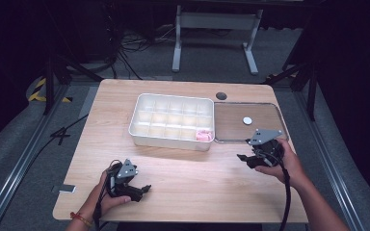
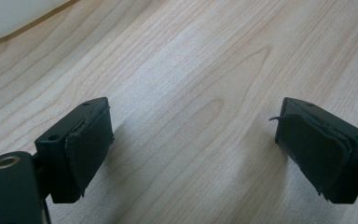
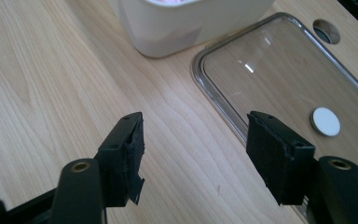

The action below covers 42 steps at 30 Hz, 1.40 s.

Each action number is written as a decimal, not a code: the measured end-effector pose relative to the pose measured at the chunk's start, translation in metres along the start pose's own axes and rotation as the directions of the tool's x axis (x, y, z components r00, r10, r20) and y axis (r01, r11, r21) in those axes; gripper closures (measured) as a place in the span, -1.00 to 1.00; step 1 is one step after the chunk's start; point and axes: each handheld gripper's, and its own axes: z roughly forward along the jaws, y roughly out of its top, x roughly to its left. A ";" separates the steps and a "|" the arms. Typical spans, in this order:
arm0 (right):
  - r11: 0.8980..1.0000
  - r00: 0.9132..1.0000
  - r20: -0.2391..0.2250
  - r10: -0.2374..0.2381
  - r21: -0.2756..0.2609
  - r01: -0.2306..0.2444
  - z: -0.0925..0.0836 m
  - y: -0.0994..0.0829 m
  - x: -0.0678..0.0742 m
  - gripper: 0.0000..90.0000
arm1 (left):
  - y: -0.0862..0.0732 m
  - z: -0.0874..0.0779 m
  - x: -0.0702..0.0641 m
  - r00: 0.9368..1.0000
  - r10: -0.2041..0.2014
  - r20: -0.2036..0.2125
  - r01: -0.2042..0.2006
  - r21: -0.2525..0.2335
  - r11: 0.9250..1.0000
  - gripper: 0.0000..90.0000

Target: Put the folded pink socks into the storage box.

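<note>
A white box (image 1: 169, 140) divided into several compartments stands at the middle of the wooden table, and a pink item (image 1: 203, 135) lies in its front right compartment. Right beside it lies a clear flat lid (image 1: 231, 129) with a small white disc (image 1: 247, 120) on it. My right gripper (image 1: 243, 158) hovers just in front of the lid, open, with nothing between its jaws. In the right gripper view the lid's rim (image 3: 220, 100) and the disc (image 3: 325, 122) lie just beyond the gripper (image 3: 196, 154). My left gripper (image 1: 145, 188) rests near the front left, open and empty above bare wood (image 2: 191, 149).
A dark round hole (image 1: 221, 96) sits in the tabletop behind the lid. The box's rounded corner (image 2: 9, 16) shows at the top left of the left gripper view. The table's front edge runs close to both hands. Cables and a grey stand are on the floor beyond.
</note>
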 end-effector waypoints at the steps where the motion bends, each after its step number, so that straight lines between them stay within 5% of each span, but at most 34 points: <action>1: 1.000 1.000 0.000 0.000 0.000 0.000 0.000 0.000 0.000 -0.16 | 0.000 0.000 0.000 1.000 0.000 0.000 0.000 0.000 1.000 -0.75; 25: 0.995 0.995 0.022 0.096 0.023 -0.097 -0.007 -0.083 0.009 -0.38 | 0.001 0.001 0.000 1.000 -0.013 0.003 0.013 -0.001 1.000 -0.76; 30: 0.991 0.990 0.048 0.132 0.018 -0.133 -0.009 -0.103 0.007 -0.38 | 0.001 0.001 0.000 1.000 -0.013 0.003 0.013 -0.001 1.000 -0.76; 42: 0.961 0.962 0.002 0.273 -0.045 -0.272 -0.011 -0.148 0.008 -0.45 | 0.001 0.002 0.000 1.000 -0.012 0.006 0.012 -0.003 1.000 -0.76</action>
